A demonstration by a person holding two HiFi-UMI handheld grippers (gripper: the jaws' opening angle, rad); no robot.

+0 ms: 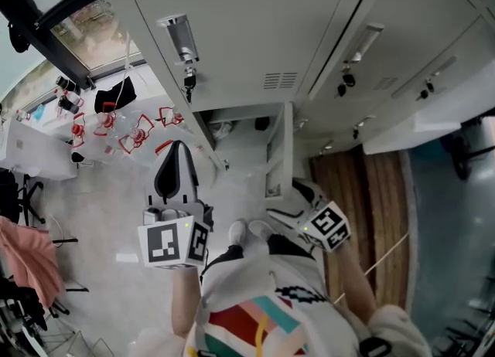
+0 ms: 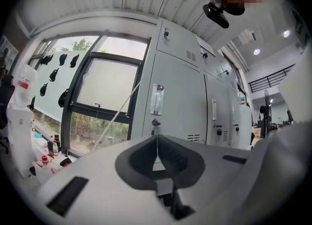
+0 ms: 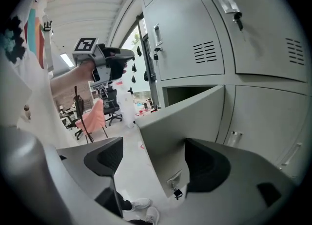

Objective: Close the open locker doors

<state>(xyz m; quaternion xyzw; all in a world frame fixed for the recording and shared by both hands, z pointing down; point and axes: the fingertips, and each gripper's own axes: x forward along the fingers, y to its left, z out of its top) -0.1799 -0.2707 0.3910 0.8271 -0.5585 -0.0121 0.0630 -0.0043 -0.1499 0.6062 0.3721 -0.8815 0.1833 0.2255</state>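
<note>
Jaws of the right gripper (image 3: 155, 158) are spread wide apart. The open locker door (image 3: 180, 121) shows between them. Its free edge, with a small lock on it, hangs low and close to the right-hand jaw. I cannot tell if that jaw touches the door. Jaws of the left gripper (image 2: 157, 146) are pressed together with nothing in between. That gripper is held up and points at the lockers (image 2: 180, 92), and the doors it looks at are all shut.

The open door is in the low row of the lockers, near the left end. It sits just under a shut door with a key (image 1: 188, 79) in its lock. It swings out on its right side, toward the person. The person's white shoes (image 1: 247, 230) stand on the pale floor (image 1: 100, 209) just in front of it. A big window (image 2: 105, 85) is past the left end of the lockers. A pink cloth (image 3: 92, 117) hangs over a chair, well away from the lockers.
</note>
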